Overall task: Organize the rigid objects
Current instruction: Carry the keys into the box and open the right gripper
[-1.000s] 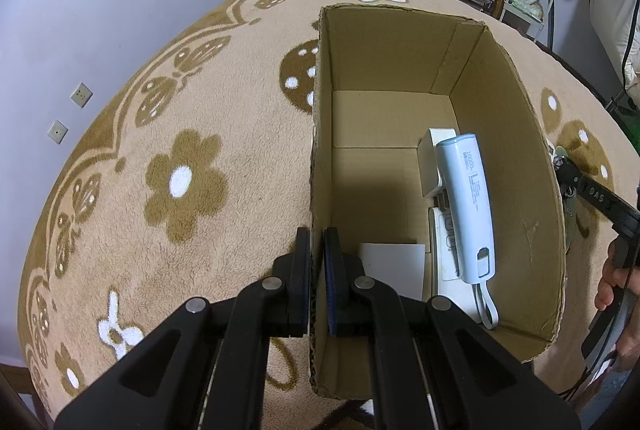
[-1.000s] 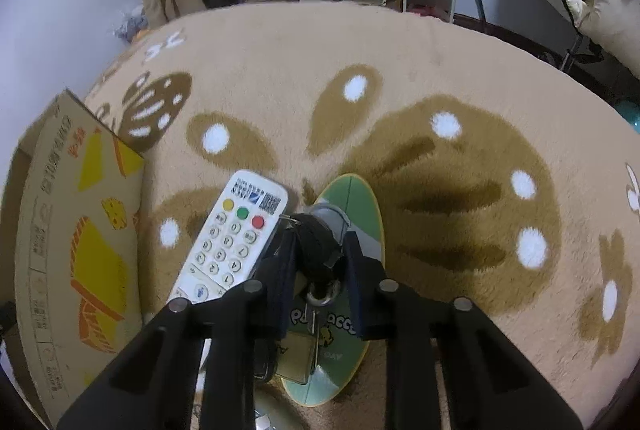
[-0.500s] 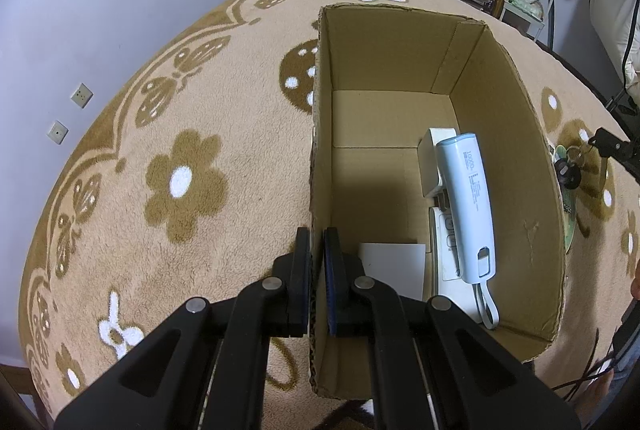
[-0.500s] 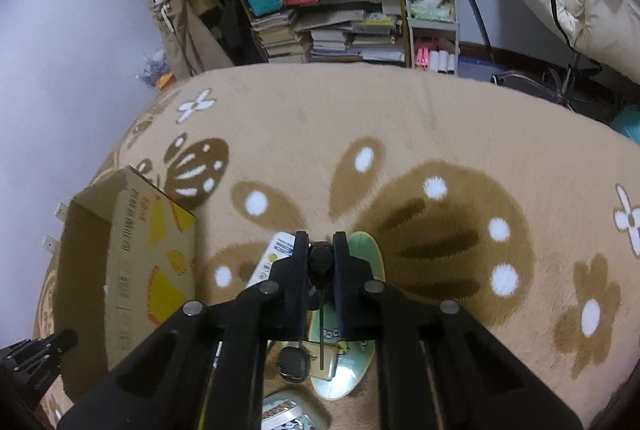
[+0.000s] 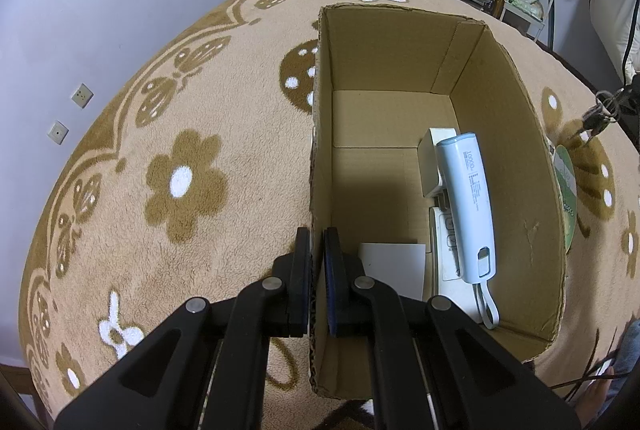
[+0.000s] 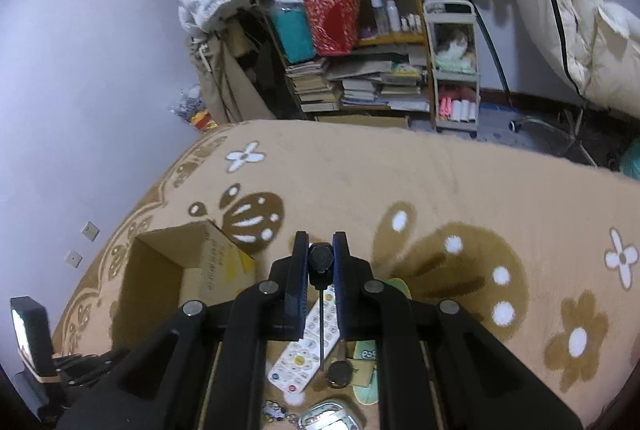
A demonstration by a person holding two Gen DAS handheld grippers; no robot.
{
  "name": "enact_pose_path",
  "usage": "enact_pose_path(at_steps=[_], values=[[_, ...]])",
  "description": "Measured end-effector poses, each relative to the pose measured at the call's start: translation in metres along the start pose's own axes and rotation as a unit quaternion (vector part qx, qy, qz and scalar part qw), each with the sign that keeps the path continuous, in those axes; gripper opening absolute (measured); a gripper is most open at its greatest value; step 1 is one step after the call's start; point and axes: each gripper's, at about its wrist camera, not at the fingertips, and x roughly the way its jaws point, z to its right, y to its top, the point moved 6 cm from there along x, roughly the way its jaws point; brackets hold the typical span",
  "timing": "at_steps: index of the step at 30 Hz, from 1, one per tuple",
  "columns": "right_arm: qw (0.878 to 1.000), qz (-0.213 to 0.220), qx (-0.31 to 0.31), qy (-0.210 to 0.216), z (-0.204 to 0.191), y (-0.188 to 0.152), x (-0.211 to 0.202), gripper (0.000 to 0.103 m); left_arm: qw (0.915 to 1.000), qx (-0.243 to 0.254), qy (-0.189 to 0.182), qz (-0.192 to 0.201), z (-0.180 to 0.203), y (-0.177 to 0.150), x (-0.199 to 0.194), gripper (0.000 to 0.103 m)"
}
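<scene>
My left gripper (image 5: pixel 317 242) is shut on the left wall of an open cardboard box (image 5: pixel 496 78). Inside lie a pale blue power bank (image 5: pixel 470 206), a white charger (image 5: pixel 434 166), a white remote-like device (image 5: pixel 444 250) and a white card (image 5: pixel 394 266). My right gripper (image 6: pixel 321 250) is shut on a black key bunch (image 6: pixel 320 262), held high above the rug, with a key (image 6: pixel 339 370) dangling below. The bunch also shows in the left wrist view (image 5: pixel 600 114), right of the box. The box shows lower left in the right wrist view (image 6: pixel 160 270).
On the flowered rug (image 6: pixel 460 190), under my right gripper, lie a white remote (image 6: pixel 308 350), a green oval disc (image 6: pixel 370 374) and a metal tin (image 6: pixel 328 418). A cluttered bookshelf (image 6: pixel 360 70) and a small cart (image 6: pixel 456 70) stand beyond the rug.
My right gripper closed on the key bunch and lifted it well above the rug, toward the box side. The left gripper has held still on the box wall.
</scene>
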Motion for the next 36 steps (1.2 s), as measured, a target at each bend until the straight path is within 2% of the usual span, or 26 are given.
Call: enact_pose_path(at_steps=[6, 13, 17, 21, 26, 36], values=[[0.999, 0.02, -0.021, 0.026, -0.027, 0.006, -0.017, 0.013, 1.0, -0.001, -0.001, 0.0, 0.001, 0.0, 0.0, 0.006], [0.993, 0.056, -0.056, 0.086, -0.08, 0.012, -0.047, 0.013, 1.0, -0.002, -0.002, 0.0, 0.001, -0.001, -0.001, 0.006], [0.987, 0.063, -0.078, 0.124, -0.111, 0.008, -0.058, 0.013, 1.0, -0.002, -0.002, 0.0, 0.001, -0.001, -0.001, 0.006], [0.984, 0.042, -0.103, 0.143, -0.136, -0.008, -0.049, 0.013, 1.0, -0.002, -0.002, 0.0, 0.001, -0.001, -0.001, 0.006], [0.981, 0.001, -0.126, 0.145, -0.153, -0.034, -0.026, 0.013, 1.0, -0.002, -0.002, 0.0, 0.001, -0.001, -0.001, 0.006], [0.981, -0.075, -0.126, 0.127, -0.145, -0.073, 0.016, 0.013, 1.0, -0.003, -0.004, 0.0, 0.002, -0.001, -0.001, 0.006]])
